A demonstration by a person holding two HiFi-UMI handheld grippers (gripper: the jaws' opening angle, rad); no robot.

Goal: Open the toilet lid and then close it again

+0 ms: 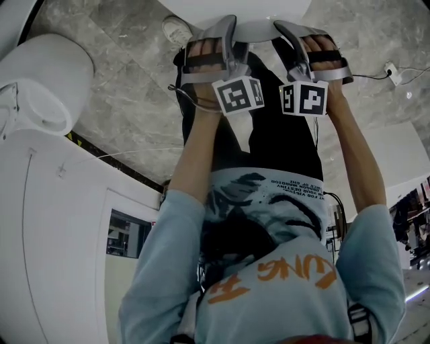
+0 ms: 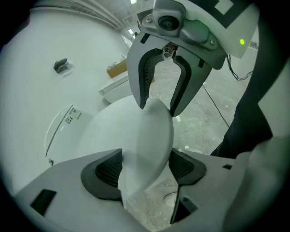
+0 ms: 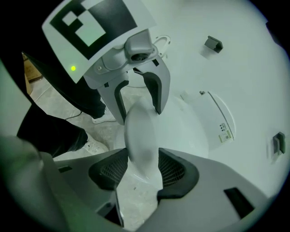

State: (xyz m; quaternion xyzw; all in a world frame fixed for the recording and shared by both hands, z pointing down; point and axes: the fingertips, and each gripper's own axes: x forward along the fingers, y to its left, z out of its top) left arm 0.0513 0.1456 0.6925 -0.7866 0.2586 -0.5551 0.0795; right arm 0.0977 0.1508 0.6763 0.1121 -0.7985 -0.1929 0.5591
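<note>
The white toilet lid [image 1: 250, 9] shows at the top edge of the head view, with both grippers on its front rim. In the left gripper view my left gripper [image 2: 145, 167] is shut on the lid's rim [image 2: 152, 133], which runs up between the dark pads. The right gripper [image 2: 158, 103] bites the same rim just beyond. In the right gripper view my right gripper [image 3: 140, 165] is shut on the lid [image 3: 139, 131], with the left gripper [image 3: 138, 113] further along. Behind the lid lies the white toilet body [image 3: 199, 122], which bears a small label.
Grey marble floor [image 1: 127, 40] lies under the toilet. The person's black trouser legs and a white shoe [image 1: 177, 28] are close to the bowl. A rounded white fixture [image 1: 40, 74] stands at the left. A cable [image 1: 373, 75] runs along the floor at the right.
</note>
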